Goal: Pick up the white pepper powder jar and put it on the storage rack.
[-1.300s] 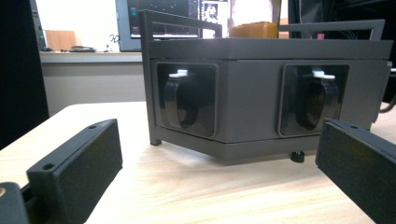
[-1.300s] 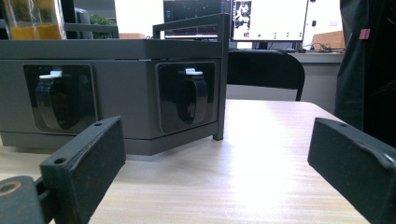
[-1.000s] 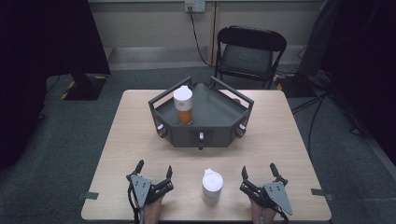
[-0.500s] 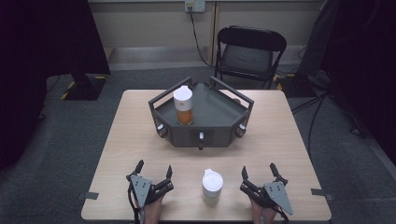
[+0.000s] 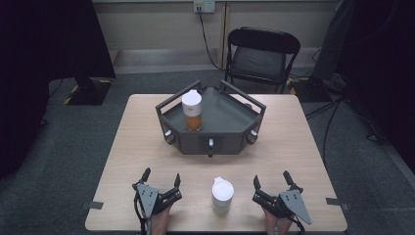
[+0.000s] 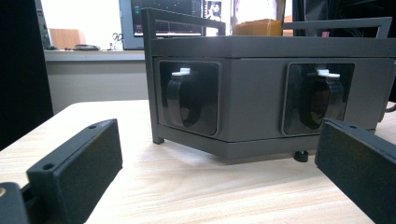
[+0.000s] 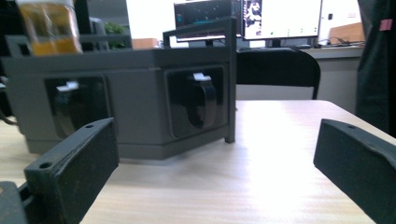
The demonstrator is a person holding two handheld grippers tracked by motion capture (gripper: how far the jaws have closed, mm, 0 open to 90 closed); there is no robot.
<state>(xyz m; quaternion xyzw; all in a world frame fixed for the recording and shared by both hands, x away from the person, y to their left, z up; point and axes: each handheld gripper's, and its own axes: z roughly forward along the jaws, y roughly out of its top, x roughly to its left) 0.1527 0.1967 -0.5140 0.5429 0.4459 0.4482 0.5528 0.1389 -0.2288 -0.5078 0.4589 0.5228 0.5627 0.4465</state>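
Both my left gripper and right gripper rest spread apart flanking the white lidded cup between them; a careless sideways reach could topple it.

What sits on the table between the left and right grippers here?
In the high view, a white lidded cup stands on the table between the left gripper and the right gripper, apart from both. Both sets of jaws stand open.

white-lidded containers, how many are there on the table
2: a clear jar of orange contents with a white lid stands on the dark grey tray; a white-lidded cup stands on the wooden table near the front edge.
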